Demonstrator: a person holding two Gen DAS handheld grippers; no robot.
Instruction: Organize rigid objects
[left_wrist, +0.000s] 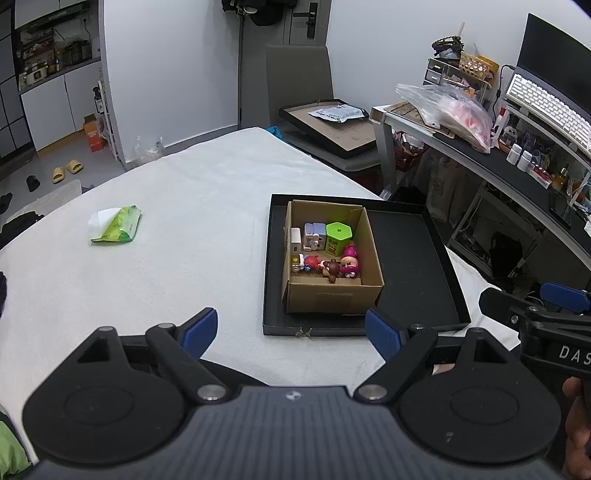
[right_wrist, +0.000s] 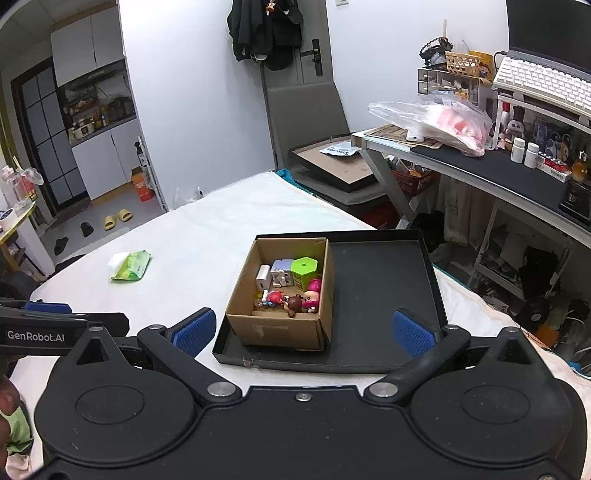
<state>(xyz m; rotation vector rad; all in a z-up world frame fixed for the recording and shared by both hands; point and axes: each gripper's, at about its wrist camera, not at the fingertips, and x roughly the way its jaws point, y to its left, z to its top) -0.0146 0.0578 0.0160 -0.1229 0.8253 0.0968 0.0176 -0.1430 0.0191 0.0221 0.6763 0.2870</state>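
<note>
Your white-covered table (left_wrist: 192, 229) fills the middle of both views, with the black tray (left_wrist: 417, 258) right of centre and the cardboard box (right_wrist: 273, 330) in the tray's left part, toys (right_wrist: 295, 291) inside. Only your right view shows the coats (right_wrist: 266, 26) hung at top centre. Your left gripper (left_wrist: 291, 330) and right gripper (right_wrist: 304, 332) both gape wide, holding nothing.

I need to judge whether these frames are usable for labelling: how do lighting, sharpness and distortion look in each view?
Left wrist view: even indoor light, cardboard box and its toys sharp, fisheye bending the white table edge, open left gripper filling the bottom. Right wrist view: similar soft light, no strong glare, black tray crisp, edges curved, open right gripper blocking the lower frame.
</note>
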